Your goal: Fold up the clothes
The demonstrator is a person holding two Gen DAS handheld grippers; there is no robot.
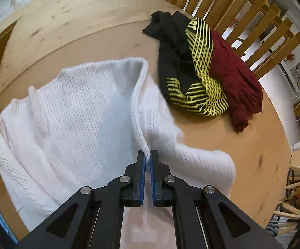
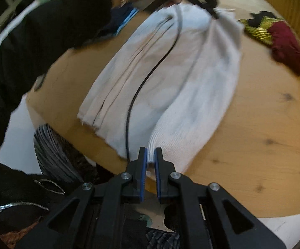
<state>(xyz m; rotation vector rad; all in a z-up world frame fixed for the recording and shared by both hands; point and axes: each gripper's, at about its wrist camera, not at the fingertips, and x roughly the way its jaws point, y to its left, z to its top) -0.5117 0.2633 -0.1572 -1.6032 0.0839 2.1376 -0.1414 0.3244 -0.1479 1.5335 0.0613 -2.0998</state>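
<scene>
Both claws, left gripper [image 1: 147, 157] and right gripper [image 2: 150, 155], are pinching the white sweater [image 1: 77, 108] edge tight, its long side stretching far away.

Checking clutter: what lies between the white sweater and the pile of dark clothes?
Bare wooden table; the left wrist view shows it between white sweater and dark pile.

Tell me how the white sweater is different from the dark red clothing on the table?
The white sweater is spread wide and ribbed; the dark red garment is crumpled in a pile. The sweater is pinched by the left gripper and the right gripper; the red one lies untouched. Both rest on the wooden table.
</scene>
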